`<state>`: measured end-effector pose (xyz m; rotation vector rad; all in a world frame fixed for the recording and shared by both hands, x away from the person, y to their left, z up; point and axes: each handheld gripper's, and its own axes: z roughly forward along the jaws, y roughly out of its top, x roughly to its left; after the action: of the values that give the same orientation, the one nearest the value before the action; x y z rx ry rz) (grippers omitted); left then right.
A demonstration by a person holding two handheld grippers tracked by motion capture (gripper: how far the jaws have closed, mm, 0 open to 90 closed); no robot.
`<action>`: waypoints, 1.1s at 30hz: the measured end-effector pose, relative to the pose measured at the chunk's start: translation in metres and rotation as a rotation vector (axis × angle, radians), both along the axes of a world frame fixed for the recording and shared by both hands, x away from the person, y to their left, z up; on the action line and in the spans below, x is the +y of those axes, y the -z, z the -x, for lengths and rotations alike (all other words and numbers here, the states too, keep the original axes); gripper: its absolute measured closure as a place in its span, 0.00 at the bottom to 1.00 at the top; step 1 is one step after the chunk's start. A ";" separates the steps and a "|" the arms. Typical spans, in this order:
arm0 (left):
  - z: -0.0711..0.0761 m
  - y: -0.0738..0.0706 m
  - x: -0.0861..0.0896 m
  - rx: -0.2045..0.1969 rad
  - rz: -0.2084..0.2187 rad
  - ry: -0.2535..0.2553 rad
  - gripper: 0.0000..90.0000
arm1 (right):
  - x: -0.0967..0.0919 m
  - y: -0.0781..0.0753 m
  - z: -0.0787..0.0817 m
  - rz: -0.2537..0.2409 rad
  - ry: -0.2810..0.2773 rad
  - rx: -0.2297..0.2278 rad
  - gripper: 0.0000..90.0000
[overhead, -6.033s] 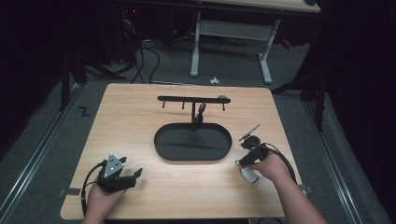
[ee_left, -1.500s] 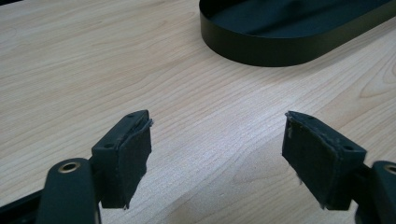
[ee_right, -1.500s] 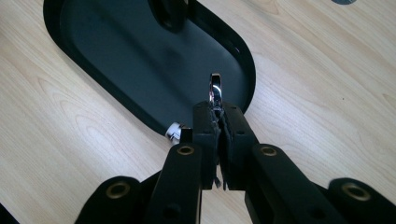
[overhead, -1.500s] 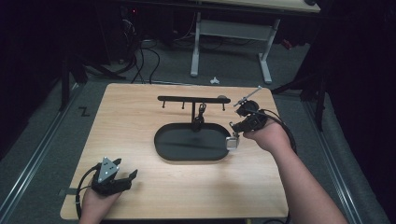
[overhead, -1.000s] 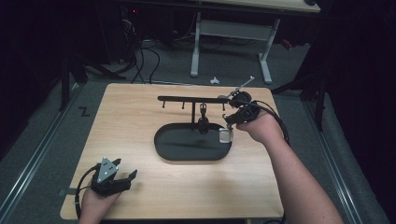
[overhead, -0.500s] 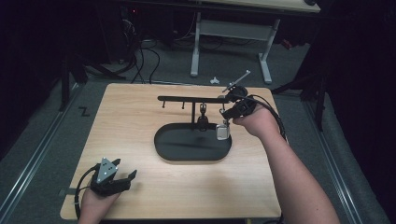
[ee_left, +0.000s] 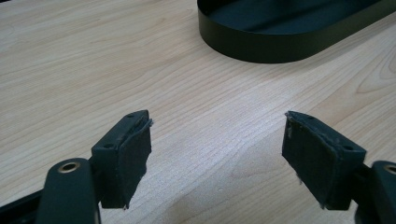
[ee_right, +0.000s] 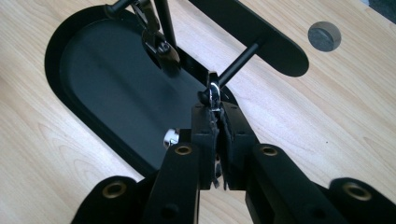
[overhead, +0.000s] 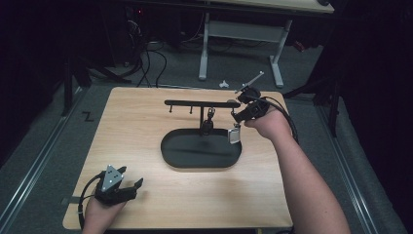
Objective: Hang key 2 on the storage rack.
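Right claw [ee_right: 218,122] at the rack [overhead: 202,103]
It grips a metal ring [ee_right: 213,93] at a peg; left claw [ee_left: 215,154] gapes over the table [ee_left: 70,70].

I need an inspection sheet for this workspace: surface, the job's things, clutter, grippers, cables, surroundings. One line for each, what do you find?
Surface: light wooden table, with a round grey plug set in it.
Job's things: black oval tray with a hanger bar on a post; a metal clip hangs from one peg; a small metal ring sits at the end peg.
Clutter: nothing seen.
Grippers: left gripper open, low over bare wood; right gripper shut on the small metal ring at the bar's end.
Cables: one trails from each gripper; more lie on the floor behind the table.
Surroundings: dark room, grey carpet, a white desk frame behind.
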<state>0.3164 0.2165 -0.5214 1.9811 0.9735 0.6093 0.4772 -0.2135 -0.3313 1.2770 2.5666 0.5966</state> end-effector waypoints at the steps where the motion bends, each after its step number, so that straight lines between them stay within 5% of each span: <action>1: 0.000 0.000 0.000 0.000 0.000 0.000 0.27 | -0.001 0.001 -0.001 0.004 0.006 -0.008 0.92; 16: 0.000 0.002 -0.001 0.008 0.002 0.001 0.27 | -0.005 0.016 -0.004 0.008 0.037 -0.020 0.89; 33: -0.001 0.003 -0.009 0.019 -0.005 0.012 0.27 | -0.014 0.042 0.013 0.012 0.043 -0.036 0.56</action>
<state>0.3172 0.2074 -0.5244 1.9988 0.9723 0.5879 0.4642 -0.2271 -0.3734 1.3015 2.5034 0.5903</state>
